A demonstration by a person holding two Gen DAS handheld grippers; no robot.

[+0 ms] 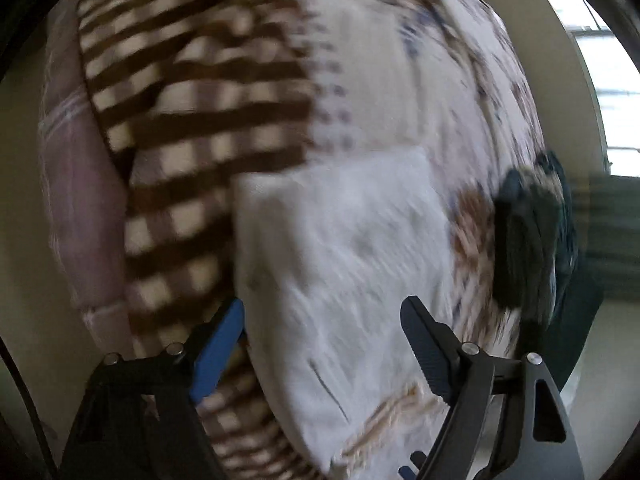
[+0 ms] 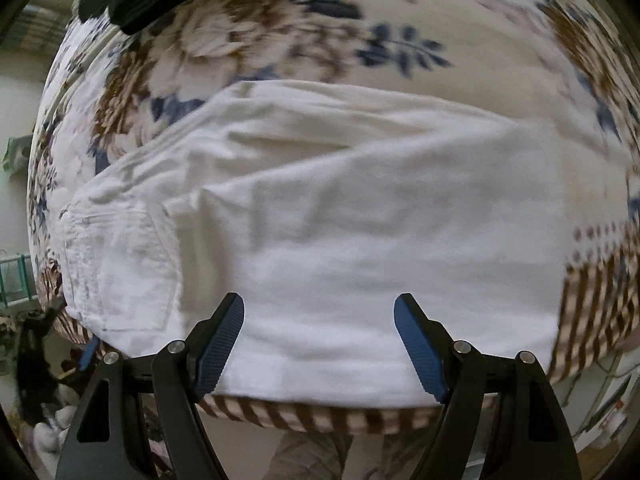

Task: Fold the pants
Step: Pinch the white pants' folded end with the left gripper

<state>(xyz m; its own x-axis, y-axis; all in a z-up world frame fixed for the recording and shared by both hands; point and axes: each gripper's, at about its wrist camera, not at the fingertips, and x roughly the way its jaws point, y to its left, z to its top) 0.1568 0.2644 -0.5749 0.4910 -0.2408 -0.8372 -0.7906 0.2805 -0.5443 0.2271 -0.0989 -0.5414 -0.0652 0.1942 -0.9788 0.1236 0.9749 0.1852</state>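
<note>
The white pants [image 2: 320, 216] lie spread on a bed cover [image 2: 304, 28] printed with brown and blue flowers and edged in brown-and-cream stripes, reaching the near edge of the bed; in the right wrist view they fill the middle of the frame, with a stitched back pocket [image 2: 120, 268] at the left end. The right gripper [image 2: 319, 344] points steeply down over their near edge, its blue-padded jaws wide apart with nothing pinched between them and only cloth showing in the gap. In the blurred left wrist view the pants [image 1: 344, 248] appear as a pale folded block ahead of the left gripper [image 1: 322, 344], which also tilts downward; its jaws stand wide and grip nothing. A dark garment [image 1: 528, 240] lies on the cover to the right of the pants in that view, and a pinkish pillow [image 1: 80, 208] sits at the far left beside the striped part. Below the bed edge in the right wrist view, a person's trouser legs [image 2: 312, 456] show. No readable writing or label is visible.
</note>
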